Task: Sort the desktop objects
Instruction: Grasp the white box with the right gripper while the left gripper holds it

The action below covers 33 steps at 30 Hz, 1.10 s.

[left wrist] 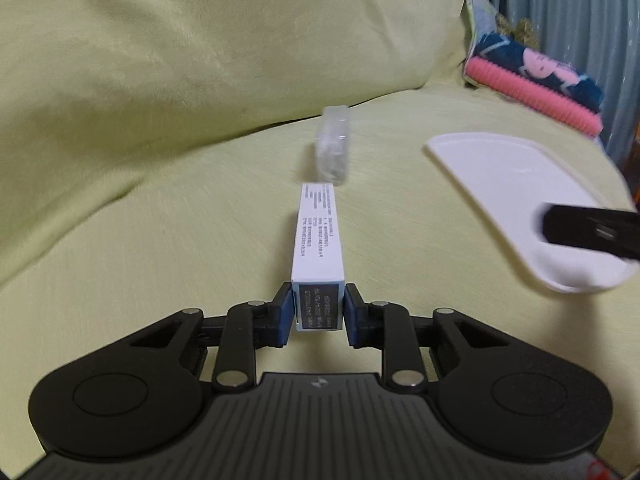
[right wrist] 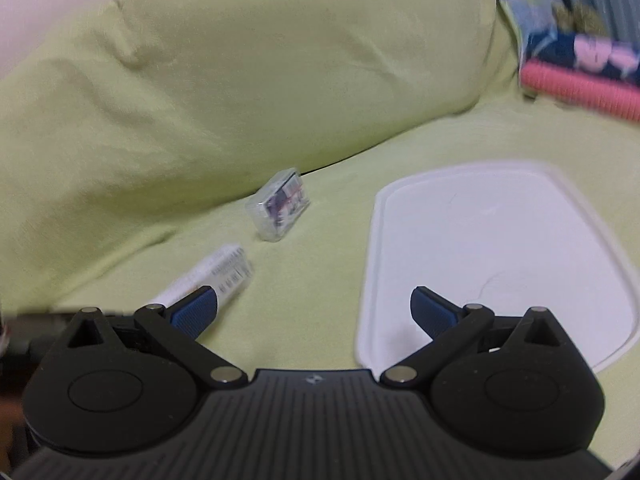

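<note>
My left gripper [left wrist: 318, 309] is shut on the near end of a long white carton [left wrist: 318, 236] with printed text, which points away over the green sofa seat. Just past its far end lies a small clear plastic case [left wrist: 332, 146]. In the right wrist view the same carton [right wrist: 212, 280] sits at lower left behind my left finger, and the clear case [right wrist: 282, 204] lies beyond it. My right gripper [right wrist: 314, 312] is open and holds nothing, hovering at the near left edge of a white tray [right wrist: 500, 248]. That tray [left wrist: 500, 184] appears at right in the left wrist view, with the right gripper's black tip over it.
A big green back cushion [left wrist: 200, 48] rises behind the seat. A folded dark blue cloth with pink trim [left wrist: 536, 80] lies at the far right, in front of a ribbed grey wall [left wrist: 580, 20].
</note>
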Motion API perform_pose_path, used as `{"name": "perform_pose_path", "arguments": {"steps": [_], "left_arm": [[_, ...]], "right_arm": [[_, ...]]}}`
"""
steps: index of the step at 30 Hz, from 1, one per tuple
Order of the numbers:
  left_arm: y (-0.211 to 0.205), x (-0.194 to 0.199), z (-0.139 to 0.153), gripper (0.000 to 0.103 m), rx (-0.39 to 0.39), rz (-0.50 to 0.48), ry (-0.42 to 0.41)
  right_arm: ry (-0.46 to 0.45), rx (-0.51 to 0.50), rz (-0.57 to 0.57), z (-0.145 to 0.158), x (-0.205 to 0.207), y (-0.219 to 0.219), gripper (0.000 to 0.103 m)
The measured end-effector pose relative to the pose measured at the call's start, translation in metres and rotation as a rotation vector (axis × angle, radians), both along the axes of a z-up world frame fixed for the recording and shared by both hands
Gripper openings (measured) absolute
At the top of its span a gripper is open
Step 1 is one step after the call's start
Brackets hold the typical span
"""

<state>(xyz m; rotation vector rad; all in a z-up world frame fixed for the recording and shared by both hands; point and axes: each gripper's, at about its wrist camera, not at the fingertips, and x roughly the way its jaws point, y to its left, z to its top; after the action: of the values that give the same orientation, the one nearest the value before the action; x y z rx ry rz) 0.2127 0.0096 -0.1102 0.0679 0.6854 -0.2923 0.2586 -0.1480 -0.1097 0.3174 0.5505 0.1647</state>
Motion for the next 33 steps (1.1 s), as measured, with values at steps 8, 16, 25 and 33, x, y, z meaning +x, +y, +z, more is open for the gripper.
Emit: {"name": "perform_pose_path", "arguments": {"steps": [8, 16, 25, 33], "left_arm": [[-0.005, -0.051, -0.002, 0.030, -0.187, 0.020, 0.069], [-0.020, -0.073, -0.017, 0.030, -0.145, -0.008, 0.082], [-0.017, -0.084, -0.017, 0.030, -0.213, -0.041, 0.106], [0.000, -0.076, -0.022, 0.030, -0.346, -0.014, 0.170]], "right_arm": [[0.158, 0.321, 0.090, -0.024, 0.007, -0.016, 0.102], [0.280, 0.346, 0.151, -0.039, 0.013, 0.002, 0.100], [0.332, 0.331, 0.182, -0.044, 0.012, 0.011, 0.078], [0.402, 0.364, 0.210, -0.054, 0.010, 0.016, 0.057]]}}
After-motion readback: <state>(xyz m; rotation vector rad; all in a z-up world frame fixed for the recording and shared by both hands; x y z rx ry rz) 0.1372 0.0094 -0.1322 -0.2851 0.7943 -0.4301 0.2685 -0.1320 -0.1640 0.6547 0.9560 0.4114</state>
